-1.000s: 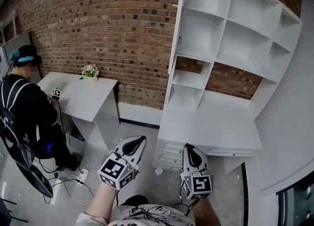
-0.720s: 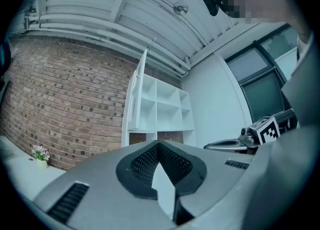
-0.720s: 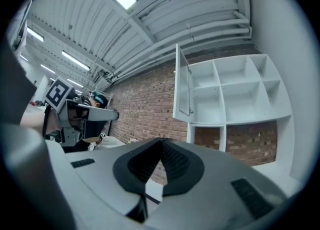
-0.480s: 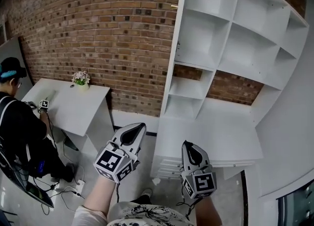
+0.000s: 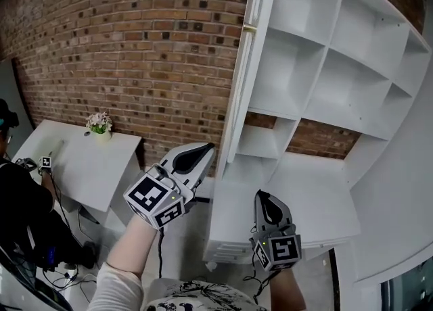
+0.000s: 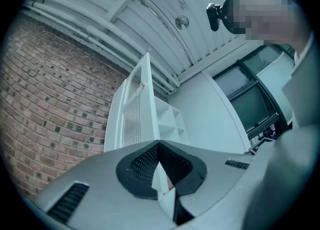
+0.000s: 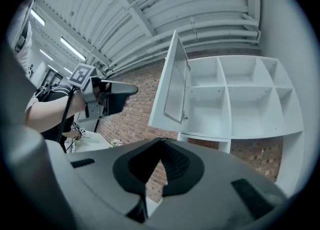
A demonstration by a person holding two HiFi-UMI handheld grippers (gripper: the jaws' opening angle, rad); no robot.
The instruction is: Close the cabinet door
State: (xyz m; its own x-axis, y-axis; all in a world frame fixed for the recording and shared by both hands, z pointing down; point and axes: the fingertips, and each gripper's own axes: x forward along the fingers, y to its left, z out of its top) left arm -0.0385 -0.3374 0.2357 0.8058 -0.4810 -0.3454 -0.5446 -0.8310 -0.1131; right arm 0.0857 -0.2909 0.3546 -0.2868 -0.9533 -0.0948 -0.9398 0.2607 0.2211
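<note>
Left tool (image 5: 207,149) has risen — nearer the open cabinet door (image 5: 247,66).

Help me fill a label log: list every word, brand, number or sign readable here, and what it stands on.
None: no words, brands or numbers are legible in any view.
On the left tool and right tool: black-and-white square markers, patterns, not text.
The small marker at far left: too small to read.
On the cabinet door: nothing, plain white.
</note>
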